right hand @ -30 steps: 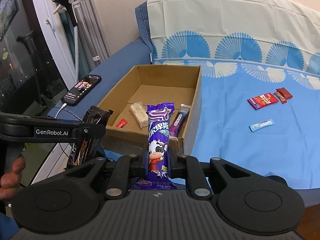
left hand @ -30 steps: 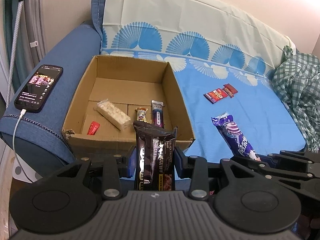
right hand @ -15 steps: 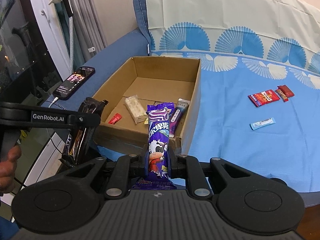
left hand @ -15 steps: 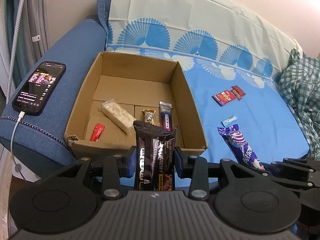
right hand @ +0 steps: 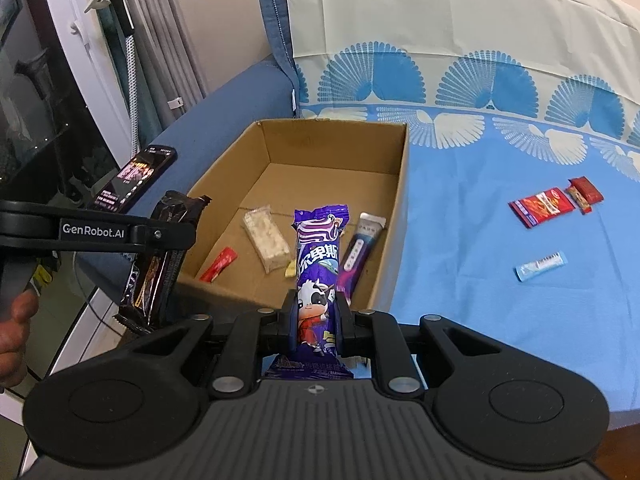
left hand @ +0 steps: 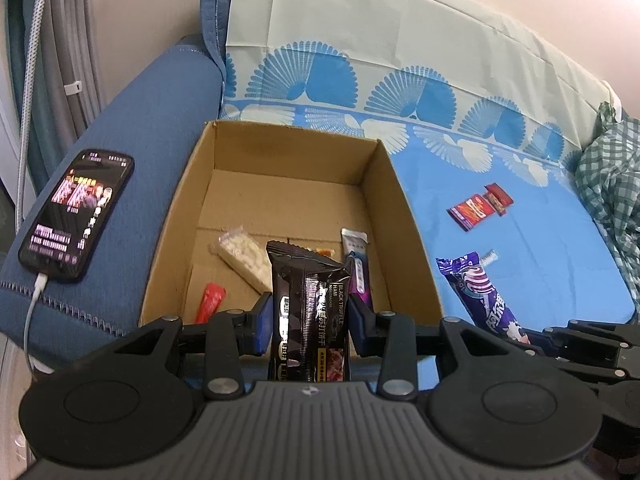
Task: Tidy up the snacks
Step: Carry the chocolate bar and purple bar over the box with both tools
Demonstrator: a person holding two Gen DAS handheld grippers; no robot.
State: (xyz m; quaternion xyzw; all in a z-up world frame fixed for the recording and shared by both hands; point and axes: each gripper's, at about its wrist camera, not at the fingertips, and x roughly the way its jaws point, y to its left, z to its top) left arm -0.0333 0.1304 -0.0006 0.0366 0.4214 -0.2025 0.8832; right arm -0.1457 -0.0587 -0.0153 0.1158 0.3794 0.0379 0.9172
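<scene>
Just short of the cardboard box [left hand: 404, 216], the left tool [left hand: 308, 322] grips a black truffle cracker pack [left hand: 308, 312] and the right tool [right hand: 316, 320] a purple milk-candy bag [right hand: 318, 264]; four snacks lie inside, while red packets [right hand: 540, 206] and a blue sachet [right hand: 540, 266] wait beyond it on the sofa

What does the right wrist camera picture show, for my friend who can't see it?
The right claw is shut on a purple snack packet with a cartoon cow, held near an open cardboard box on a blue sofa. Several snacks lie in the box, and three more lie on the blue sheet. At the left, the left claw holds a black snack packet.
</scene>
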